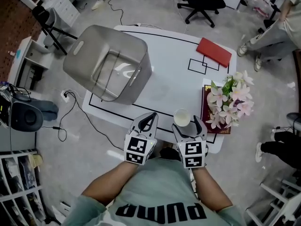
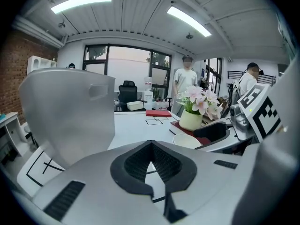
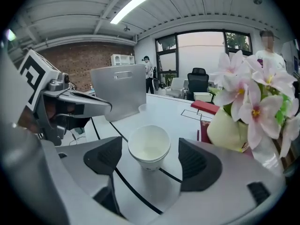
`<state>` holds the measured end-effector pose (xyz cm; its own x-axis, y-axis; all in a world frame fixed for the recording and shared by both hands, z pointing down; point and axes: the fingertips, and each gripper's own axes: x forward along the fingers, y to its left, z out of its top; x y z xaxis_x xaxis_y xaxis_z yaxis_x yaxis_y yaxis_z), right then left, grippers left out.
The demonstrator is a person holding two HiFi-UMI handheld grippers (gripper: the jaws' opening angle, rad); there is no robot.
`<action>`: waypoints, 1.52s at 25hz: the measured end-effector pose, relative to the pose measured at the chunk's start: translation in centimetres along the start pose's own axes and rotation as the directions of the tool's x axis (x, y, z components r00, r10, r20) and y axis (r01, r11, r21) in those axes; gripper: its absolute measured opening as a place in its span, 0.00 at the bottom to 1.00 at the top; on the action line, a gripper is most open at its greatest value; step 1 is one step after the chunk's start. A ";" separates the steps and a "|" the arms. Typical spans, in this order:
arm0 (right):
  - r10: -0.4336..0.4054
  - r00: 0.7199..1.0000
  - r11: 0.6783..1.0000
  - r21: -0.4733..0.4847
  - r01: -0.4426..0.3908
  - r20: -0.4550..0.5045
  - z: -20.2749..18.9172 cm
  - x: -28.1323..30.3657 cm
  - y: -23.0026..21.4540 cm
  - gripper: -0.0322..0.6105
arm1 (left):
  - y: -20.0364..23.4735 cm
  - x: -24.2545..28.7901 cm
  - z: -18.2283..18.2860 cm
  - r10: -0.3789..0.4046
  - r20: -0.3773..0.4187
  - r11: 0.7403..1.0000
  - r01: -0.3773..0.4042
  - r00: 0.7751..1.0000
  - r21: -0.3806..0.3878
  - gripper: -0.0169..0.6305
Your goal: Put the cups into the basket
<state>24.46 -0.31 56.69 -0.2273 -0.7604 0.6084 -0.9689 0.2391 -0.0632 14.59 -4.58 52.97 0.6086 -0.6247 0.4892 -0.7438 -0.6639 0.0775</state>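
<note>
1. White paper cup [image 1: 181,117] stands upright on the table [image 1: 169,74] close to its near edge, well apart from the grey basket [image 1: 136,55] at the far left.
2. Fingers of the right gripper [image 1: 188,125] stand wide apart, one on each side of the cup, and neither pad touches it.
3. Fingers of the left gripper [image 1: 150,118] are together at the tips with nothing between them. It sits just beside the right one, short of the cup.
4. Risk of crushing: the cup looks thin and light, so a hard squeeze would probably buckle its wall.
5. Risk of tipping: if one pad reaches the cup before the other, it will likely slide or topple, perhaps over the near edge.
6. Risk at the right: the flowers [image 1: 230,100] in their pale vase [image 3: 225,130] stand on a dark red book [image 1: 205,109] just beside the cup, and a wide swing could brush them.
7. Risk on the carry: the left gripper lies near the path towards the basket, and the two tools could knock together.
8. Risk at the drop: letting go before the cup clears the basket wall would send it rolling across the table.
</note>
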 end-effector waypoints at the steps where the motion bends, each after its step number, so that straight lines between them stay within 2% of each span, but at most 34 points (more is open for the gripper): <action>1: 0.008 1.000 1.000 -0.006 -0.008 -0.003 -0.2 0.3 -0.1 0.60 | -0.1 0.2 -0.2 0.006 -0.006 1.000 -0.006 1.000 -0.006 0.04; 9: 0.063 0.997 0.995 -0.072 -0.066 -0.045 -1.6 1.9 0.0 0.61 | -0.6 1.3 -1.1 0.014 -0.041 1.000 -0.015 0.999 -0.010 0.04; 20: -0.006 0.999 0.997 -0.072 0.003 -0.047 -2.2 3.1 -0.3 0.60 | 0.0 1.9 -2.0 -0.026 -0.073 0.999 0.028 0.997 0.019 0.04; 21: -0.013 0.999 0.997 -0.073 0.010 -0.039 -2.0 3.1 -0.3 0.56 | 0.1 1.9 -1.9 -0.032 -0.074 0.999 0.034 0.997 0.024 0.04; 27: -0.045 0.999 0.998 -0.043 0.046 0.008 -0.2 2.0 -0.5 0.53 | 0.2 1.7 -1.0 -0.059 -0.063 0.997 0.062 0.996 0.051 0.03; 38: -0.099 0.989 0.995 -0.021 0.102 0.111 7.4 -2.1 -0.3 0.52 | -0.5 -0.1 5.1 -0.117 0.032 0.991 0.114 0.993 0.073 0.04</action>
<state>24.50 -3.31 49.57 -0.1396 -0.8426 0.5201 -0.9848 0.1728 0.0155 16.31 -6.33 48.44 0.6997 -0.5556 0.4491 -0.6473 -0.7591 0.0694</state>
